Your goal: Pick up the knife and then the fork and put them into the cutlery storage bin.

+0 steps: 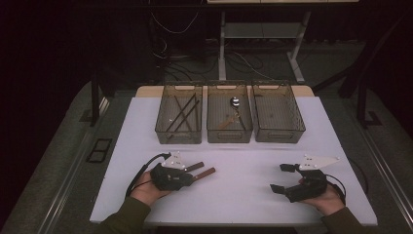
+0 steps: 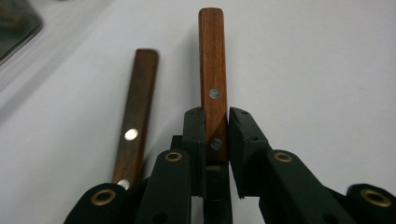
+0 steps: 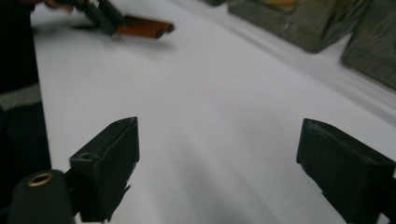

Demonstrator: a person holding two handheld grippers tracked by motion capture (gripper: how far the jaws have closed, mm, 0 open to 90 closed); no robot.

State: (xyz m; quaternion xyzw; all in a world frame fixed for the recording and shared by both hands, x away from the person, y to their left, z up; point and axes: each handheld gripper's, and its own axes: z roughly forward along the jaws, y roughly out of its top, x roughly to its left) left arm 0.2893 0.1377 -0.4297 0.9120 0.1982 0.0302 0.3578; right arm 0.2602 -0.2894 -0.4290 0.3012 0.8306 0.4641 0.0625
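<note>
The left gripper (image 2: 217, 135) clamps a riveted wooden handle (image 2: 213, 79) pointing toward twelve o'clock; a second wooden handle (image 2: 135, 116) lies at its nine o'clock. The right gripper (image 3: 219, 172) gapes wide, holding nothing.

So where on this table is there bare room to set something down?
Free: the white table between the left gripper and the right gripper, and the right bin, which looks bare. Crowded: by the left gripper, shut on one wooden handle with a second handle beside it; the left bin and middle bin hold utensils.
</note>
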